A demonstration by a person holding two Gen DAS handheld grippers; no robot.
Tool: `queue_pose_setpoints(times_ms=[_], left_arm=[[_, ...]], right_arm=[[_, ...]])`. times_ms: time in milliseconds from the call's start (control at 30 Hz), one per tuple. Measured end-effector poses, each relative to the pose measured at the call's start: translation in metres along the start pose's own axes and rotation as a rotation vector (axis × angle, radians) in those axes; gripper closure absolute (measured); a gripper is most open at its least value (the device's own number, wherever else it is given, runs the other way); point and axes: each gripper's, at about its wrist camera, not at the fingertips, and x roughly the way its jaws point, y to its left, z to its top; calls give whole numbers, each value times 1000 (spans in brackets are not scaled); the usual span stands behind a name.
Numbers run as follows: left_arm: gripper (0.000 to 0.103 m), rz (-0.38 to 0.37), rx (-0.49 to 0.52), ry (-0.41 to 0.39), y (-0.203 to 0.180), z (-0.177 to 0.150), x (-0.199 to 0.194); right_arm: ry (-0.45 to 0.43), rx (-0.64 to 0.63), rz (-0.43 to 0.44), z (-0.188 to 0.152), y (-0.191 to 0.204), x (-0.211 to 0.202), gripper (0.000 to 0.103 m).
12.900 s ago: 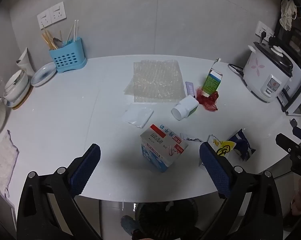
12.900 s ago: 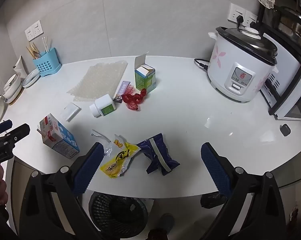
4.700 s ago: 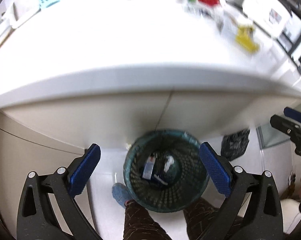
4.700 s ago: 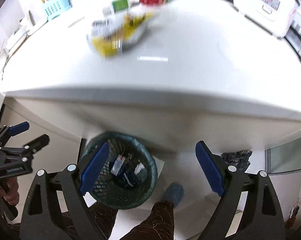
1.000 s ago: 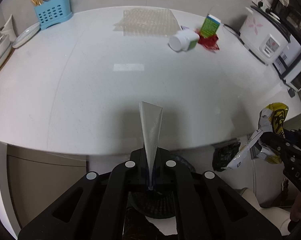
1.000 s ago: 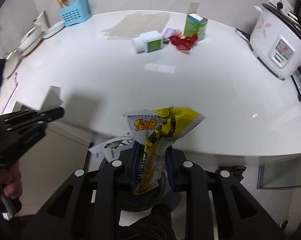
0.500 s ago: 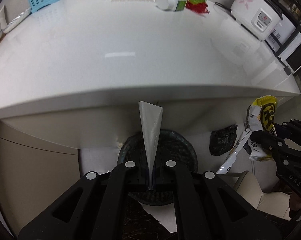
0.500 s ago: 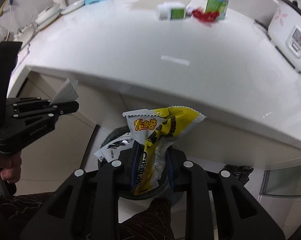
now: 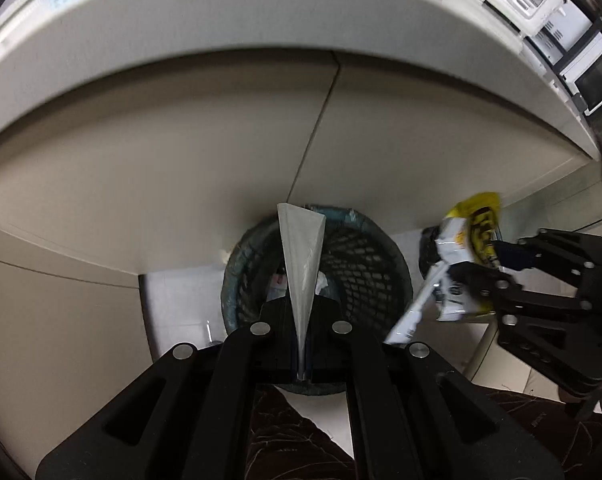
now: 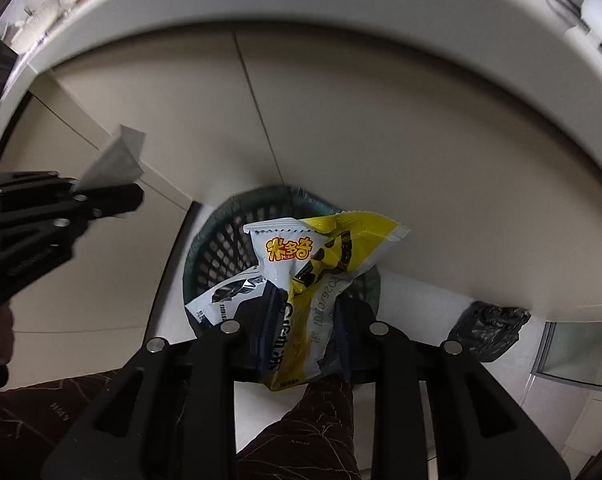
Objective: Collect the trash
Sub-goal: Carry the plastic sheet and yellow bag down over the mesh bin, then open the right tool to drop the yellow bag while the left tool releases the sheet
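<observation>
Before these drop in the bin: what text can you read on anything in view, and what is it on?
"米多奇": orange characters on the yellow-and-white snack wrapper in the right tongs.
Printed digits run along that wrapper's lower edge, too distorted to read reliably.
Grey-white sachet beside it: print too blurred.
Clear plastic piece in the left tongs: no text.

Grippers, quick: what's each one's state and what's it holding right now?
Left gripper: shut on a thin clear plastic scrap.
Right gripper: shut on the yellow snack wrapper, above the mesh bin.
</observation>
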Motion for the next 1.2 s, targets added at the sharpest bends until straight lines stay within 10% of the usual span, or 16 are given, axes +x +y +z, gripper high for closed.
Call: queue_pose_setpoints(times_ms=[567,1200], left_arm=[[102,15,15,65,11,-11,14],[101,-30,80,77,-19,-5,44]], right_arm=[[103,52,14,-2,-7,69,69],[-37,64,-33,-7,-33,6,16]])
